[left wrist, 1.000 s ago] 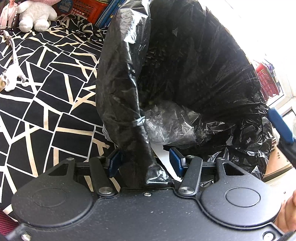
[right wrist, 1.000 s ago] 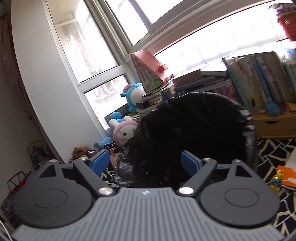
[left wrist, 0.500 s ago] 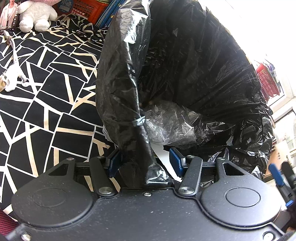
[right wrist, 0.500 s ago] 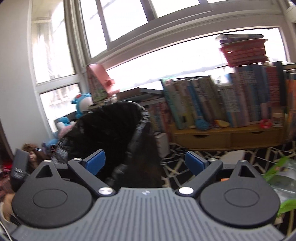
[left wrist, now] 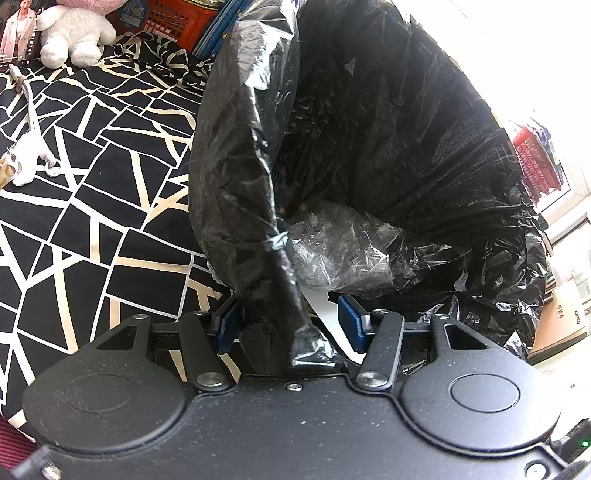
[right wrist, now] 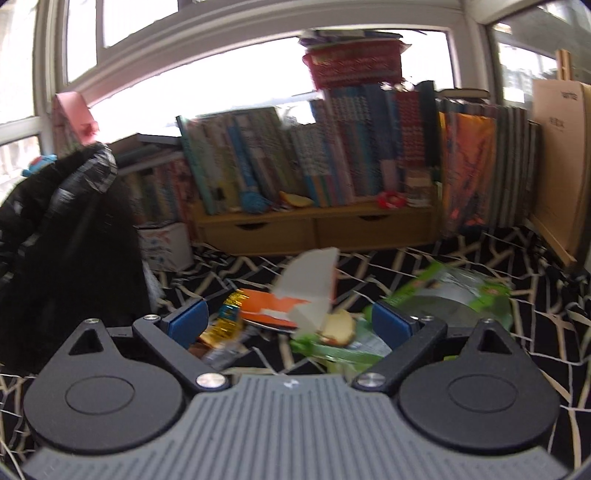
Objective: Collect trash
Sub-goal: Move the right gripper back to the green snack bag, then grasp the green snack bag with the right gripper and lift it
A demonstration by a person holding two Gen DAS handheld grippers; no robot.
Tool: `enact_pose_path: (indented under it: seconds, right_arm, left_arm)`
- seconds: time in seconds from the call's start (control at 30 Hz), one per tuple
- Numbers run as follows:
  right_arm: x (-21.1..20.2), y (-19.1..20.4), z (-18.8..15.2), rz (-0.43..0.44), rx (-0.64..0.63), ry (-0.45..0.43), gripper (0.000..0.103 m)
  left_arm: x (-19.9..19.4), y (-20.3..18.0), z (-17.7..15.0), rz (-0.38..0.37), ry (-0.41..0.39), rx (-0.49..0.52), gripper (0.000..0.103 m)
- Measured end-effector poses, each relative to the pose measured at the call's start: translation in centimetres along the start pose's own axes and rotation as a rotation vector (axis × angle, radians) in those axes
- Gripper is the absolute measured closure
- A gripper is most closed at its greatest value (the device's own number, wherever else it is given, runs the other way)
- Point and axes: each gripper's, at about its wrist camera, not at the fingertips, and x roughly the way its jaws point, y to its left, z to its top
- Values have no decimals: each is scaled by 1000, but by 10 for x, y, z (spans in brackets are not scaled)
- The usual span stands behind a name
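A black trash bag (left wrist: 388, 147) is held up with its mouth wide, and my left gripper (left wrist: 290, 325) is shut on a bunched strip of its rim. Crumpled clear plastic (left wrist: 343, 251) and a white paper (left wrist: 321, 306) lie inside. In the right wrist view the bag (right wrist: 62, 236) stands at the left. My right gripper (right wrist: 290, 325) is open wide with nothing gripped, just above a trash pile on the patterned cover: a yellow snack wrapper (right wrist: 225, 321), an orange packet (right wrist: 269, 310), a white carton piece (right wrist: 310, 284), a bread piece (right wrist: 338, 326) and a green wrapper (right wrist: 454, 295).
A low wooden shelf (right wrist: 314, 229) packed with books runs behind the pile, with a cardboard board (right wrist: 561, 155) at the right. On the black-and-cream cover (left wrist: 92, 206) lie a white cable (left wrist: 29, 155) and a white plush toy (left wrist: 70, 33).
My right gripper swung away from the bag, to the right and downward, until the trash pile came between its fingers; its jaws spread slightly wider. The left gripper and bag stayed still.
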Motion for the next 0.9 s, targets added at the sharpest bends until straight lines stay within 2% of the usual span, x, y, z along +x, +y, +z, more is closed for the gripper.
enact_pose_path:
  seconds: [0.4, 0.67, 0.9]
  right_arm:
    - [25, -41, -32, -187, 14, 87, 4]
    - [42, -56, -43, -210, 34, 150, 5]
    - [50, -57, -49, -208, 22, 178, 12]
  left_arm:
    - [0, 0, 0, 0, 0, 0, 50]
    - [0, 0, 0, 0, 0, 0, 50]
    - [1, 0, 0, 0, 0, 0, 50]
